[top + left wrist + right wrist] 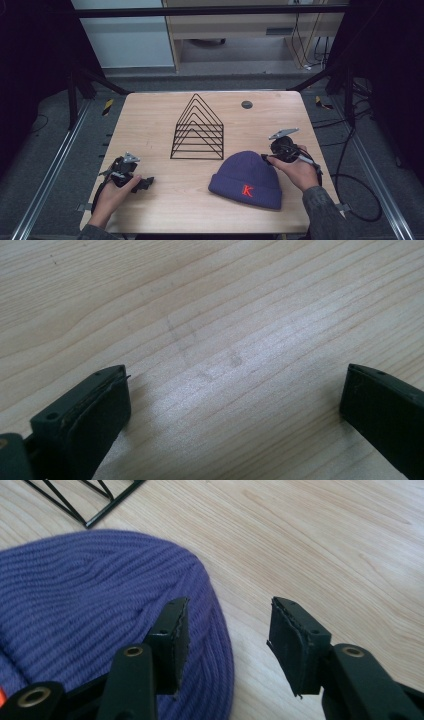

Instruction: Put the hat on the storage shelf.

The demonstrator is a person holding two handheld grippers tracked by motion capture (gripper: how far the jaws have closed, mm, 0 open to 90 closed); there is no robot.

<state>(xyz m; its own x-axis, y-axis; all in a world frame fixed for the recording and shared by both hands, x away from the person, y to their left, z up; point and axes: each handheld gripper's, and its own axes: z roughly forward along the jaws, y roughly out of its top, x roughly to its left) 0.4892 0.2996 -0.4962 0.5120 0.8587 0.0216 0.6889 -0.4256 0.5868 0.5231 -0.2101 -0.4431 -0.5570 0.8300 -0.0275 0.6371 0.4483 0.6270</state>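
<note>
Beanie [246, 181], purple and ribbed with a red letter K stitched on its folded cuff, is lying flat near the front edge of the table [150, 120], right of centre, with its rounded crown pointing toward the far edge and its cuff toward the person. The right gripper [270, 157] is hovering just beside the hat's right rim, so the hat is sitting to the left of that tool and slightly in front of it. In the right gripper view, one jaw is hanging over the knit edge [100, 605] while the other is standing over bare wood; the jaws are parted about halfway and nothing is pinched between them. The right hand [296, 172] is plainly the nearer one, so a grab at the rim will likely fall to it, needing a short drop and a shift leftward. The left gripper [144, 183] is resting near the front-left corner, well apart from the hat, its jaws spread wide over empty wood. A black wire rack [198, 130] is standing near the middle of the table, just behind the hat.
</note>
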